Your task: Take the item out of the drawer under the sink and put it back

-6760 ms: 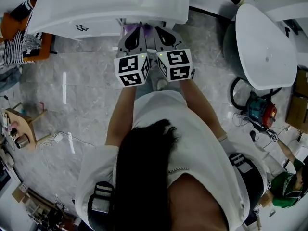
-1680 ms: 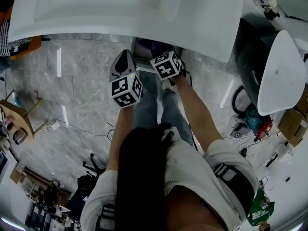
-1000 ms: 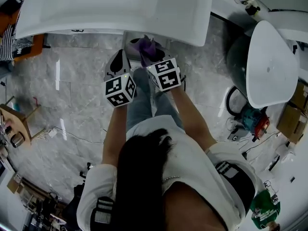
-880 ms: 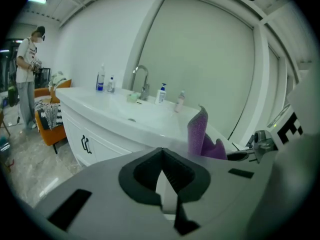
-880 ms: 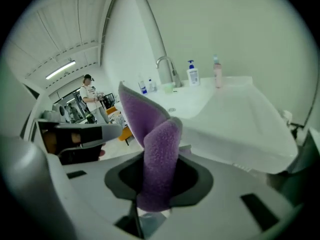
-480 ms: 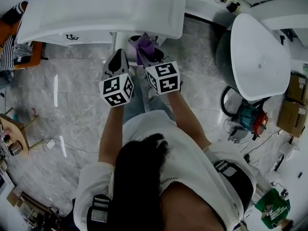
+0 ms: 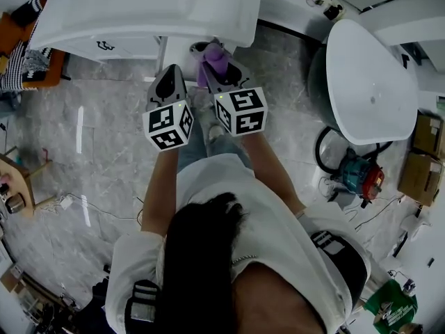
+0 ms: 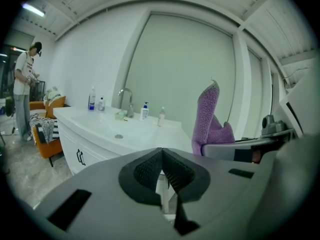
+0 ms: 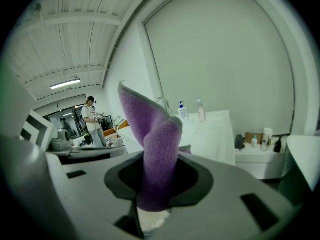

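A purple cloth stands up out of my right gripper, which is shut on it just in front of the white sink vanity. In the right gripper view the cloth fills the gap between the jaws and folds upward. My left gripper hangs beside it to the left, shut and empty, its pads meeting. From the left gripper view the cloth shows at the right. What looks like the open drawer juts out under the counter, behind the grippers.
A white bathtub lies to the right with a red and teal machine beside it. An orange chair with striped fabric is at the left. Bottles stand by the tap. A person stands far left.
Both grippers have drawn back slightly from the vanity toward the body. The right one still holds the purple cloth, now lifted in front of the drawer.
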